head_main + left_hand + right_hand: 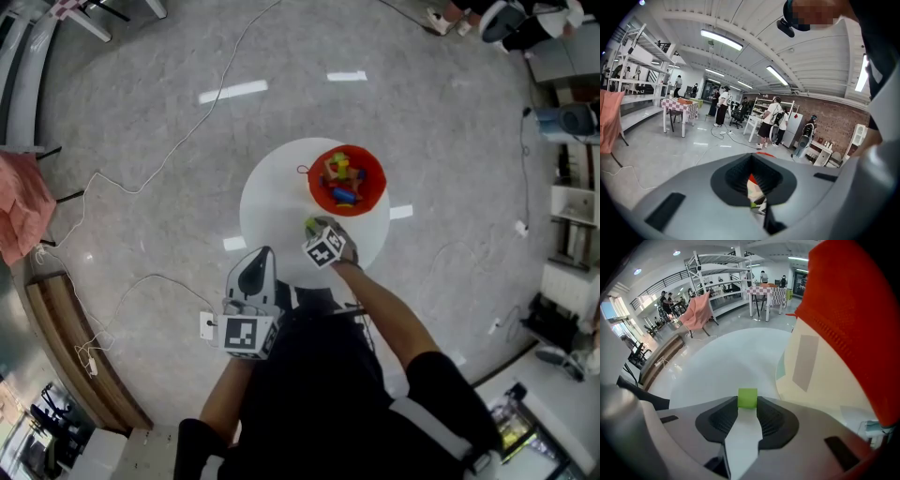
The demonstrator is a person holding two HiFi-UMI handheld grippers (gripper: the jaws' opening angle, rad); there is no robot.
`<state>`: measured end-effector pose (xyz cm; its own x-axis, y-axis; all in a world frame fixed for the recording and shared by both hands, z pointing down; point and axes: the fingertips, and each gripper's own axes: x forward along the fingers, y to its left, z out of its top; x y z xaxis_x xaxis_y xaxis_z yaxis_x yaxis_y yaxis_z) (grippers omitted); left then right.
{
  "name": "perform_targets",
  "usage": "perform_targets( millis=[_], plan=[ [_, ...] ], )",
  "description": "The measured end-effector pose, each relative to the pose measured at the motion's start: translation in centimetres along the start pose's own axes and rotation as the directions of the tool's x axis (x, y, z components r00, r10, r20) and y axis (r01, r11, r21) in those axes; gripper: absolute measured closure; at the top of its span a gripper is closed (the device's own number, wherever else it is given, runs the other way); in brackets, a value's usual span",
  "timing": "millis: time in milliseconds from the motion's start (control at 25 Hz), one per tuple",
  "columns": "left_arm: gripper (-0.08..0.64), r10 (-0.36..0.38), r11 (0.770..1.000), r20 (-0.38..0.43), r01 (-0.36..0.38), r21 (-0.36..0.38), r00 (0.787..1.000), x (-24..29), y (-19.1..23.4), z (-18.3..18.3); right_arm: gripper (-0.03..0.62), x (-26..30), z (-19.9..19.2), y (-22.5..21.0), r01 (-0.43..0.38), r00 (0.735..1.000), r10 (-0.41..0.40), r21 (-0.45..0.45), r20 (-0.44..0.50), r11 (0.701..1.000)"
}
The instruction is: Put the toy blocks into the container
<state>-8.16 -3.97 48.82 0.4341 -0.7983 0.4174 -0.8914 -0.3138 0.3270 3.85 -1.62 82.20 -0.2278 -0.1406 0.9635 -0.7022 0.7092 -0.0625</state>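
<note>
A round white table [277, 206] carries an orange-red container [380, 178] with several coloured toy blocks [342, 178] inside. One green block [310, 226] lies on the tabletop just in front of the container. My right gripper [314, 228] is down at it. In the right gripper view the green block [747, 398] sits between the jaw tips of the right gripper [747, 403] with both pads against its sides, and the container's wall [848, 310] rises close on the right. My left gripper [260, 255] hangs at the table's near edge, its jaws together on nothing; the left gripper [754, 185] points over the table.
White cables [141, 187] trail over the grey floor left of the table. A pink cloth [19, 202] hangs at the far left above a wooden bench [80, 347]. Shelving [572, 216] stands on the right. Several people [771, 122] stand far off in the hall.
</note>
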Motion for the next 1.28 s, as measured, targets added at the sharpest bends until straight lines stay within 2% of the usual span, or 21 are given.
perform_targets(
  millis=[280,480,640,760,920,1080,1280],
  plan=[
    [0.568,-0.009,1.000,0.007,0.009,0.018,1.000,0.2,-0.2,0.4,0.471,-2.3,0.4,1.1,-0.038,0.999,0.038,-0.010,0.018,0.999],
    [0.568,-0.031,0.998,0.019,0.030,0.047,0.999,0.5,-0.9,1.0,0.471,-7.4,2.7,1.2,-0.060,0.989,0.059,0.003,0.135,0.998],
    [0.568,-0.048,0.997,0.036,0.045,0.069,0.998,0.9,-1.6,1.9,0.471,-13.0,5.3,0.3,-0.061,0.961,0.046,0.048,0.272,0.997],
    [0.568,-0.061,0.994,0.050,0.057,0.089,0.997,1.1,-2.0,2.3,0.471,-16.8,6.9,-0.7,-0.055,0.929,0.020,0.086,0.369,0.995],
    [0.568,-0.072,0.993,0.060,0.066,0.101,0.996,1.3,-2.9,2.9,0.471,-20.5,8.2,-3.7,-0.027,0.885,-0.056,0.170,0.462,0.985],
    [0.568,-0.088,0.991,0.063,0.080,0.110,0.994,1.3,-3.7,3.1,0.471,-21.0,8.0,-7.5,0.021,0.868,-0.152,0.271,0.472,0.962],
    [0.568,-0.093,0.989,0.054,0.086,0.117,0.994,1.4,-3.8,3.1,0.471,-18.4,7.1,-9.8,0.052,0.893,-0.196,0.340,0.405,0.939]
  ],
)
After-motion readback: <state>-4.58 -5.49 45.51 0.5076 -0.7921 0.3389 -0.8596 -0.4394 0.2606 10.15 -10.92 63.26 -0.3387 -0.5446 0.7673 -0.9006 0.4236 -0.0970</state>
